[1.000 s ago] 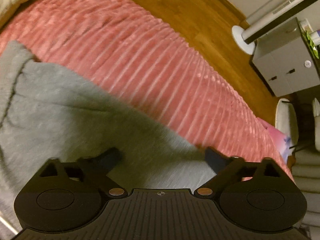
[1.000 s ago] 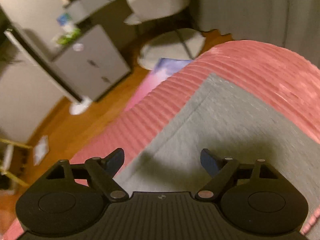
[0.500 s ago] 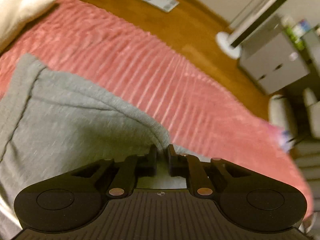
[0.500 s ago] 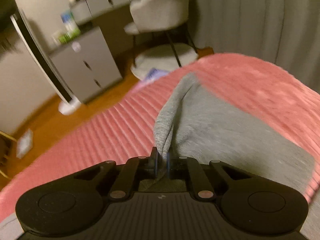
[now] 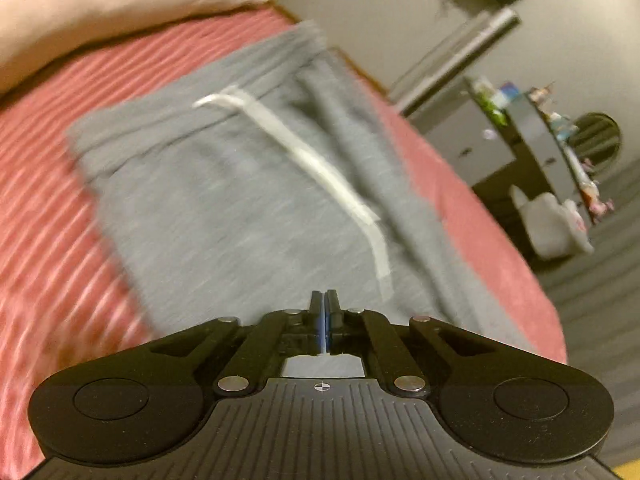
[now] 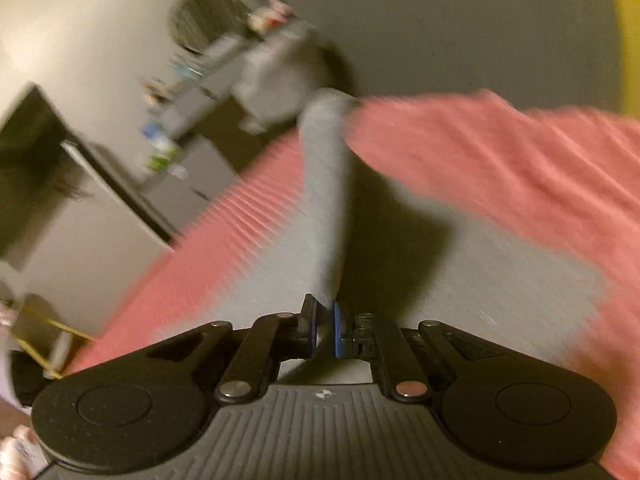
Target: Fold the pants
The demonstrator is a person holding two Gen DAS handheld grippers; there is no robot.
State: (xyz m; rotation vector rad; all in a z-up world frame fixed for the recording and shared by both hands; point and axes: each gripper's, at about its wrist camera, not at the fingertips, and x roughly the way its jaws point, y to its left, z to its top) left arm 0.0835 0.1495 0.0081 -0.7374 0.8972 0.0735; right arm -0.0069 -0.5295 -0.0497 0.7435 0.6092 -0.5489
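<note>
The grey pants point(image 5: 248, 200) lay spread over the ribbed pink bedspread point(image 5: 44, 216), filling the middle of the left wrist view from the waistband at upper centre down to the lower edge behind the tool. A pale drawstring point(image 5: 320, 168) ran diagonally across the cloth from upper left toward lower right. A white pillow point(image 5: 100, 4) sat in the upper left corner, touching the bedspread's far edge. At the right of the frame stood a grey cabinet point(image 5: 468, 148) and, lower down, a pale chair point(image 5: 556, 224).

The left tongs point(image 5: 324, 312) were drawn fully together at lower centre, their blue pads meeting; grey fabric showed just behind them, but whether any cloth was pinched between the pads could not be told.

In the right wrist view, heavily blurred, the right tongs point(image 6: 325, 328) were clamped on a strip of the pants point(image 6: 326, 200), which rose from between the pads as a taut, narrow band toward upper centre. More of the grey cloth lay flat on the bedspread point(image 6: 500, 160) to the right and below that band, with a dark shadow beside it. At the left of that frame were the grey cabinet point(image 6: 188, 184) and a dark leaning panel point(image 6: 116, 192), both smeared.
</note>
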